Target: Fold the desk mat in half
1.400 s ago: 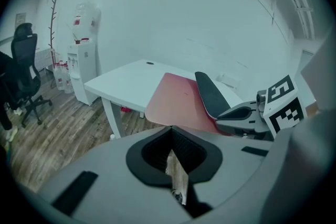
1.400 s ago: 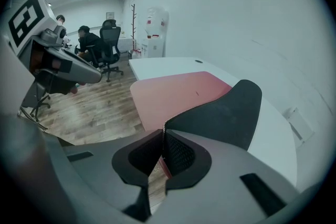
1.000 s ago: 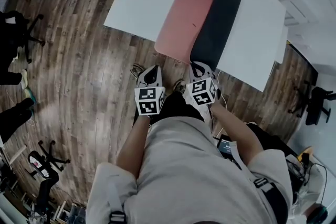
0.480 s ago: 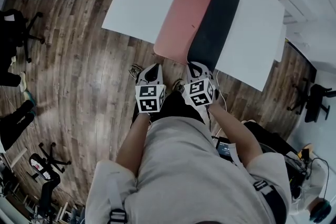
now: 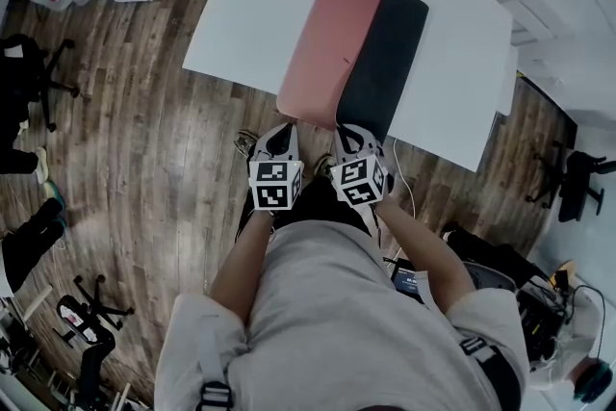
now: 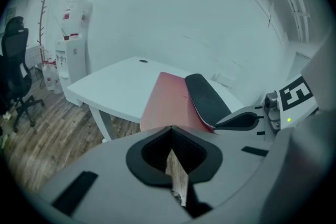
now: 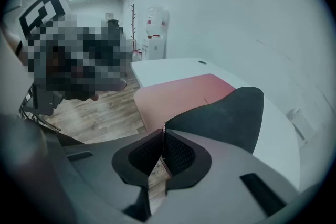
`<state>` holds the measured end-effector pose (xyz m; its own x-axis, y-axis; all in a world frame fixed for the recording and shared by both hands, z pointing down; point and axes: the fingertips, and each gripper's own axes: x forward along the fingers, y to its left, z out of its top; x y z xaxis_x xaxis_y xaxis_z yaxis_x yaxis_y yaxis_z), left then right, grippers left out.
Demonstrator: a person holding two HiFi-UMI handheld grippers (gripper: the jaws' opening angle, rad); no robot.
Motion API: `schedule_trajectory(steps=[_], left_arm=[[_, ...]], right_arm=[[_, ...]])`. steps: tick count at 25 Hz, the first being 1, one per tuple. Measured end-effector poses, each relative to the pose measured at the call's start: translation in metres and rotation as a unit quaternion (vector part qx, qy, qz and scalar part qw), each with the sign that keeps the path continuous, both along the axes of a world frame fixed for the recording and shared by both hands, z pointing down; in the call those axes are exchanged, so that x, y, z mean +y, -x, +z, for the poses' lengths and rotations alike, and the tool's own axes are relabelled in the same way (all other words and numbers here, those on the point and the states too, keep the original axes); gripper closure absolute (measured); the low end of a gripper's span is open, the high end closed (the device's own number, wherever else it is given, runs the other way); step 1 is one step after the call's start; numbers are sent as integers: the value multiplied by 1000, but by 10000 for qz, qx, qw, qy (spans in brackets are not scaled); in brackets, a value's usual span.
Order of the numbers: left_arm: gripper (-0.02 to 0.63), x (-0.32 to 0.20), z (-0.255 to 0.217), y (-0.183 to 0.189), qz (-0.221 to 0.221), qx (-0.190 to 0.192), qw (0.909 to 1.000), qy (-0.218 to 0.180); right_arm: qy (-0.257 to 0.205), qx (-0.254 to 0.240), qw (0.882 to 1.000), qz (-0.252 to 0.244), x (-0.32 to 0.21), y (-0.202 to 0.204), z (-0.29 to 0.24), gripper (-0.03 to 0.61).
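- Since 1 second ago, right gripper (image 5: 348, 138) has drifted toward left gripper (image 5: 281, 135).
- Pink rubber desk mat (image 5: 325, 53) lies upper centre on white table (image 5: 241, 14); it looks limp and light, best pinched at an edge.
- Right tongs grip its black underside flap (image 5: 380, 63); left tongs are closed and empty.
- Only the left gripper view shows the flap raised.

The right hand-held gripper (image 5: 349, 130) has edged closer to the desk mat (image 5: 327, 53), near its front edge

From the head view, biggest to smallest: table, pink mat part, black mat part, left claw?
1. table
2. pink mat part and black mat part: nearly alike
3. left claw, though nearest the camera
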<state>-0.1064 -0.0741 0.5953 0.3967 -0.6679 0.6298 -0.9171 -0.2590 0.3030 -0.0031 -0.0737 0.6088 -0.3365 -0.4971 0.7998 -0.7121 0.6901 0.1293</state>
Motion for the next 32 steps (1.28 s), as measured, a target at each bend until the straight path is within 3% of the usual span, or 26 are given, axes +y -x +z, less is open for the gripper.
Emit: schedule_trajectory(steps=[32], left_arm=[[603, -10, -7, 39, 104, -137, 9998, -36]], right_arm=[[-72, -8, 10000, 11, -12, 33, -1, 529]])
